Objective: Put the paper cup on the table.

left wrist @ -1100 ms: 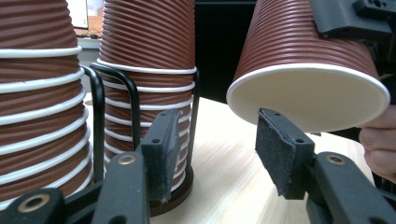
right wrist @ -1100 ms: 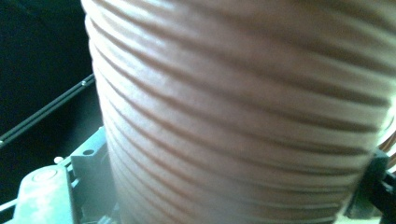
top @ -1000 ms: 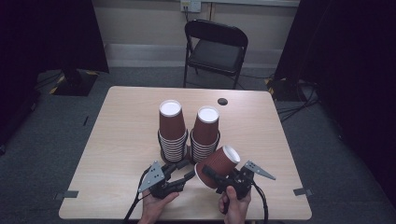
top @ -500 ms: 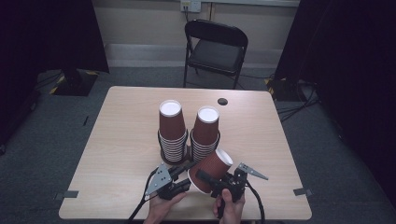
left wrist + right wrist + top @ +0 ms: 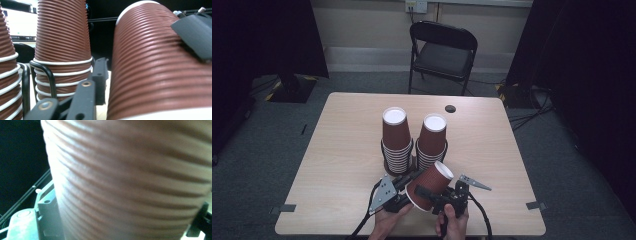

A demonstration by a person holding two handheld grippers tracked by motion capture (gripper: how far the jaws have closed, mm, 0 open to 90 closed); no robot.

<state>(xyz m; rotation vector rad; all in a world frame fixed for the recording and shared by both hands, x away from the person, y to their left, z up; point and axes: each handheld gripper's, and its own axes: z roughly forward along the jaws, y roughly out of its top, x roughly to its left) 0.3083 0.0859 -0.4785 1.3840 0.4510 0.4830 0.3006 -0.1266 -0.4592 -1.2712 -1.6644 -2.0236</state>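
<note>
Nearest the desk's (image 5: pixel 337 165) front edge, the right gripper (image 5: pixel 432 192) has its jaws clenched on a tilted brown ribbed cup (image 5: pixel 430 186). Just left of that cup, the left gripper's (image 5: pixel 404 179) jaw state cannot be told. Beyond the cup stand two cup stacks (image 5: pixel 396 140) in wire holders.

Tilted ribbed brown cup (image 5: pixel 430 186) before 2 upside-down cup stacks (image 5: pixel 396 141)
</note>
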